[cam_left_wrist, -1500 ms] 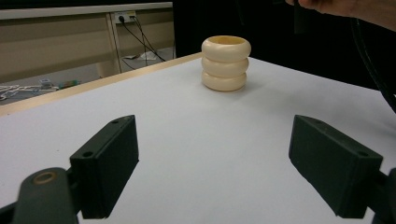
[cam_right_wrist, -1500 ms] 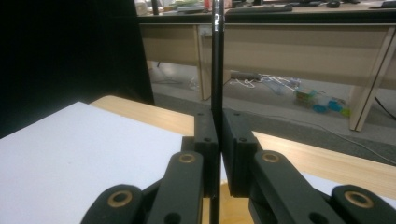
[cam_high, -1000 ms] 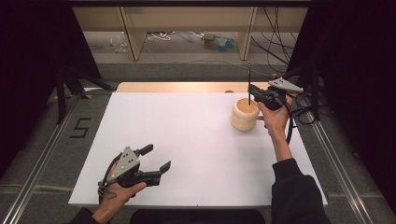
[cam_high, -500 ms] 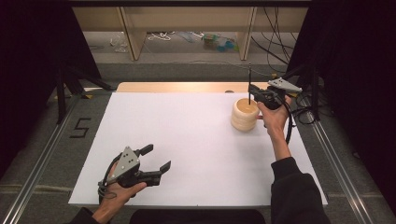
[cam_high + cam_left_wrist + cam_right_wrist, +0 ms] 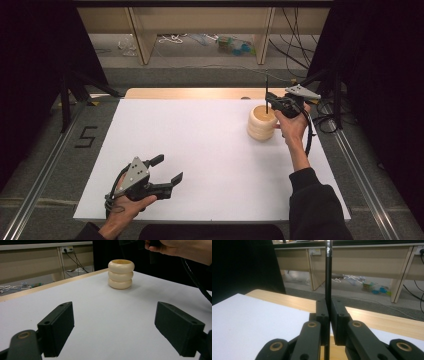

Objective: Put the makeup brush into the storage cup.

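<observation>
A stack of three cream rings [image 5: 262, 122] stands upright on the white table top [image 5: 200, 145] at the far right. Directly above it my right gripper [image 5: 270, 104] is shut on a thin black rod [image 5: 266, 90], held vertical. The rod's lower end points down into the top ring's hole; whether it touches I cannot tell. In the right gripper view the rod [image 5: 328, 272] is pinched between the pads of the gripper [image 5: 329, 312]. My left gripper [image 5: 169, 168] rests open and empty near the front left edge. The left gripper view looks between its spread jaws [image 5: 122, 330] toward the rings [image 5: 121, 274].
A wooden strip [image 5: 190, 93] runs along the table's far edge, with shelving legs and loose cables [image 5: 295, 45] behind it. Metal rails [image 5: 45, 170] flank the table. A "5" mark [image 5: 85, 136] lies on the floor at left. The right hand [image 5: 180, 248] hovers over the rings.
</observation>
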